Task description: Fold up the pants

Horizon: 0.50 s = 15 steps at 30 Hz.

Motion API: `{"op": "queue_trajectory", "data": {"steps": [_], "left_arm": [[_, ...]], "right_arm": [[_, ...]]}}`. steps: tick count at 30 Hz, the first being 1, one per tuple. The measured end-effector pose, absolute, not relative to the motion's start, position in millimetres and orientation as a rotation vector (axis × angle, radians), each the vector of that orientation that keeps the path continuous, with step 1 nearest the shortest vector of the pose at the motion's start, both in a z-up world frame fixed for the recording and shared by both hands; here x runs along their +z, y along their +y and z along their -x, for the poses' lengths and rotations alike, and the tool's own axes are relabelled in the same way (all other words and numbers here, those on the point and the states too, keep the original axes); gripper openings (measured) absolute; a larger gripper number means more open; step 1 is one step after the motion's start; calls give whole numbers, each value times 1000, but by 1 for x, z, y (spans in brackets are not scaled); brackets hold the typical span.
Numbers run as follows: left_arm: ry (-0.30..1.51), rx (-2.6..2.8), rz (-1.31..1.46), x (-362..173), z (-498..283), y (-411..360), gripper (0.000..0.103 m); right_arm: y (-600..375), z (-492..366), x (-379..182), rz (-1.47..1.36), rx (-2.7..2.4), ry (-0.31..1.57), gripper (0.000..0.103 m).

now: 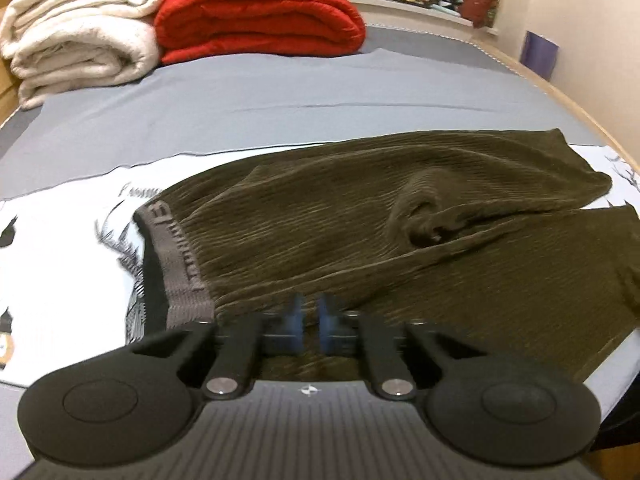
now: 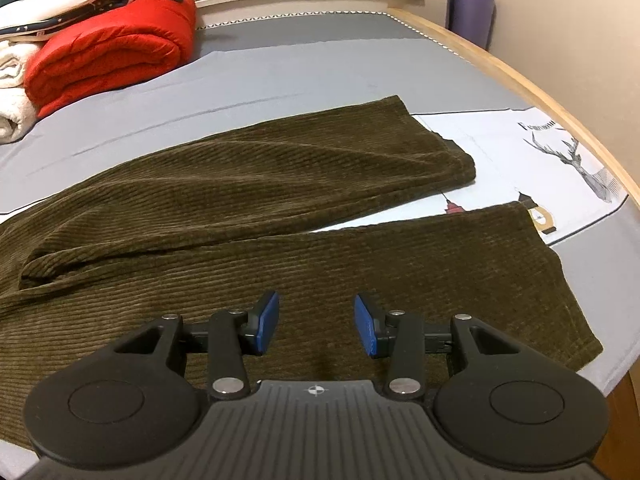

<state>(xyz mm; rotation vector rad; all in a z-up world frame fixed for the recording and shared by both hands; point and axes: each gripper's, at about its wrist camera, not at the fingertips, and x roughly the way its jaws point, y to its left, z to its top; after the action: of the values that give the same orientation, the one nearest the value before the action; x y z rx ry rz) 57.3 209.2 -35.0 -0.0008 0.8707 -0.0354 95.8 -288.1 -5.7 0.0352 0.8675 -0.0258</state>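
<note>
A grey-sheeted bed (image 1: 280,92) beside a beige wall carries olive corduroy pants (image 1: 360,216) lying flat crosswise, waistband left, legs right; left gripper (image 1: 311,320) nearly closed over fabric, right gripper (image 2: 316,320) half-open, empty.

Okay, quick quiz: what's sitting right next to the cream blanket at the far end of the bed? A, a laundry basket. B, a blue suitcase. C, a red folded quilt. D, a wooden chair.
C: a red folded quilt lies beside the cream blanket on the bed.
</note>
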Motion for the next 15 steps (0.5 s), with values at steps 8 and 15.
{"op": "queue_trajectory", "data": {"steps": [8,15], "left_arm": [[886,-6,18,-42,-92,195,6],[856,4,60,-41,-131,190,6]], "right_arm": [[-276,-108,-2,-23,13,852,44],[-270,-126,-2,-27,42,855,44]]}}
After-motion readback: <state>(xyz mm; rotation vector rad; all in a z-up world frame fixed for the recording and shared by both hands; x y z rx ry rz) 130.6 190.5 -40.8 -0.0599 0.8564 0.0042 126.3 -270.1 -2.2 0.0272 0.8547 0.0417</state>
